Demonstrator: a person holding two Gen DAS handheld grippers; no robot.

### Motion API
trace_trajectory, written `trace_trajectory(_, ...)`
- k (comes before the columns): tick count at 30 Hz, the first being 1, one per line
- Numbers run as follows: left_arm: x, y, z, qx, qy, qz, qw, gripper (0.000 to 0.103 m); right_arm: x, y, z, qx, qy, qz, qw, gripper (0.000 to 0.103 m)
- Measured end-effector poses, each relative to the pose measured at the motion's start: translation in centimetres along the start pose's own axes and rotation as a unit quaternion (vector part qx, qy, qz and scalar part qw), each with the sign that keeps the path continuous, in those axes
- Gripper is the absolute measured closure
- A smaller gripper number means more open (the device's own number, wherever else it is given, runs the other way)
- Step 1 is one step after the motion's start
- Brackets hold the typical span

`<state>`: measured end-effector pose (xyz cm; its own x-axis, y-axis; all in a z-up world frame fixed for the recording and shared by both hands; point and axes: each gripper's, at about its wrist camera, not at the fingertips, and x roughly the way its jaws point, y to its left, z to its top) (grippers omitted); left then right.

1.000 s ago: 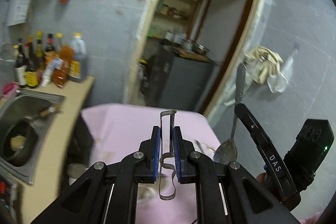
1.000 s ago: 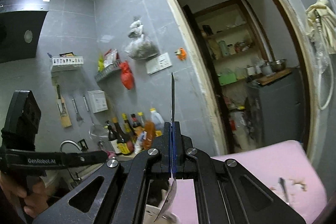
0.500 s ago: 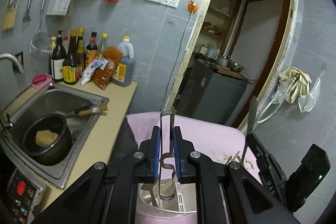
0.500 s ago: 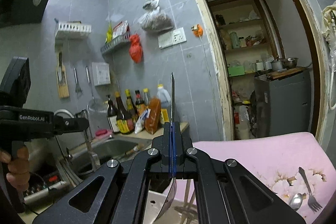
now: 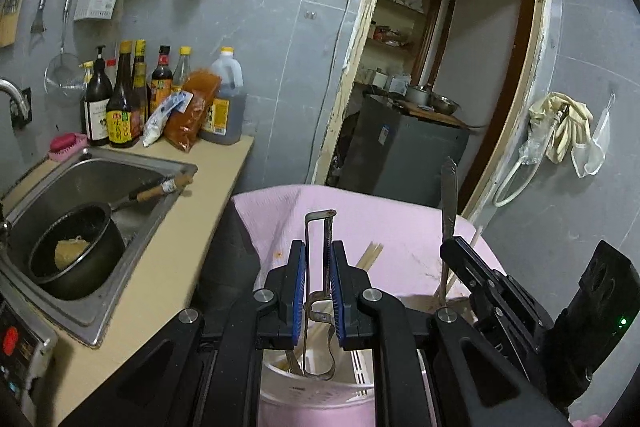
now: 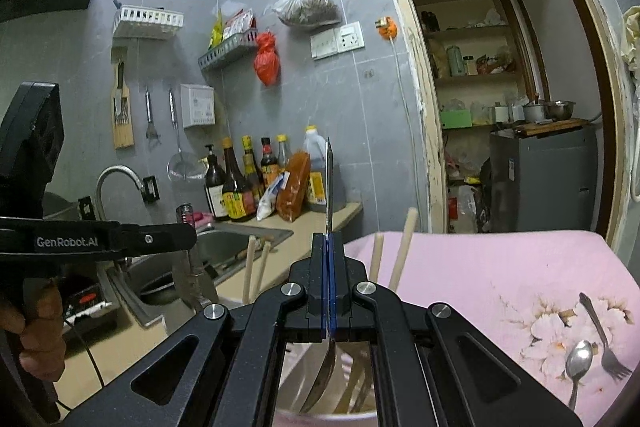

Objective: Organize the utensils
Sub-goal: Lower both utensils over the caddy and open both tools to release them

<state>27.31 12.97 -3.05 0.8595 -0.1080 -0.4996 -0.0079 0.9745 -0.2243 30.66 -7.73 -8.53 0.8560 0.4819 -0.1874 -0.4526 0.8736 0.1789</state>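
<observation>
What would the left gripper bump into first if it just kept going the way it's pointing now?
Probably nothing close. The left gripper, shut on a metal peeler, points over the pink tablecloth toward the grey cabinet in the doorway. That cabinet looks first in line, though depth is unclear.

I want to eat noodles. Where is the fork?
In the right wrist view, the fork lies low on the right, on the pink flowered cloth, beside a spoon.

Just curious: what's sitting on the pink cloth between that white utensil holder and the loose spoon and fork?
Nothing; in the right wrist view, only bare pink cloth lies between the holder and the spoon and fork.
</observation>
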Motion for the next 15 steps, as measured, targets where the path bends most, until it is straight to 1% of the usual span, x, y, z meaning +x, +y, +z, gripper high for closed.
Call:
trace_trajectory(4, 0.6, -0.1, -0.7, 0.0, 0.021, -0.004, 0.9998, 0.091, -0.2, -0.1, -0.2, -0.003, 0.014, 0.0, 1.0, 0.102)
trace_trajectory(7, 0.9, 0.0, -0.8, -0.014, 0.041, -0.02, 0.9989, 0.091, -0.6, -0.5, -0.2, 0.006, 0.026, 0.003, 1.0, 0.102)
trace_trajectory(10, 0.7, 0.4, -0.9, -0.034, 0.045, -0.038, 0.9977, 0.089, -1.1, -0.5, 0.1, 0.006, 0.031, 0.006, 0.999, 0.101)
trace_trajectory(12, 0.5, 0.6, -0.8, -0.044, 0.045, -0.046, 0.9969, 0.084, -1.5, -0.7, 0.4, 0.009, 0.036, 0.008, 0.999, 0.101)
trace_trajectory(14, 0.3, 0.6, -0.7, -0.048, 0.041, -0.048, 0.9968, 0.075, -1.8, -0.9, 0.6, 0.016, 0.039, 0.009, 0.999, 0.101)
trace_trajectory(15, 0.1, 0.6, -0.6, -0.05, 0.037, -0.048, 0.9969, 0.074, -2.0, -1.0, 0.8, 0.019, 0.039, 0.01, 0.999, 0.101)
